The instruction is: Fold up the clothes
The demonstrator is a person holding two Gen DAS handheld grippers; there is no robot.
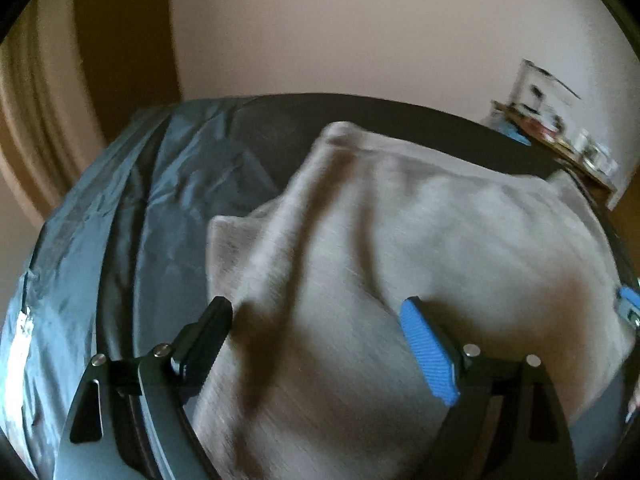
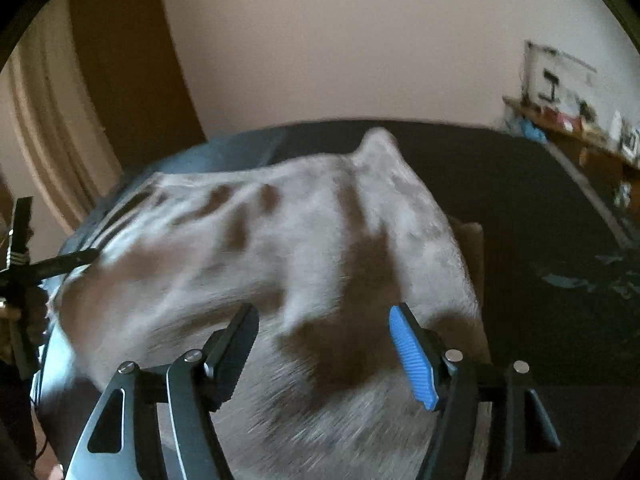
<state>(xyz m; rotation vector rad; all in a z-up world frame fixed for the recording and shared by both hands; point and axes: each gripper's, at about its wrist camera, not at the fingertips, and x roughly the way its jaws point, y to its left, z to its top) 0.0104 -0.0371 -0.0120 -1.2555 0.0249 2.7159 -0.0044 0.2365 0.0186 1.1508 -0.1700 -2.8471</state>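
In the left wrist view the left tongs point(image 1: 316, 312) stand wide apart at the bottom of the frame, a black finger at lower left and a blue ribbed pad point(image 1: 430, 354) at lower right. Nothing is pinched between them; the grey garment point(image 1: 400, 240) lies below and beyond the gap, and whether the fingertips touch the cloth cannot be told through the blur. The garment spreads from the bottom centre up toward the upper middle, rumpled in soft ridges. It rests on a dark bed surface point(image 1: 400, 120), with a blue-grey crinkled cover point(image 1: 140, 220) along the left side. At the right edge of the frame a small part of the other tool's blue pad shows.

In the right wrist view the right tongs point(image 2: 322, 320) are also parted, black finger on the left, blue pad point(image 2: 412, 360) on the right, with no cloth clamped between them. The same grey garment point(image 2: 280, 240) fills the centre, with dark stripes toward the left of the frame and a raised peak near the upper middle. The left tool's black frame shows at the left edge. Beyond the garment the dark bed surface point(image 2: 520, 200) runs to the right. A pale wall point(image 2: 340, 40) stands behind, with a cluttered shelf point(image 2: 568, 120) at the upper right.
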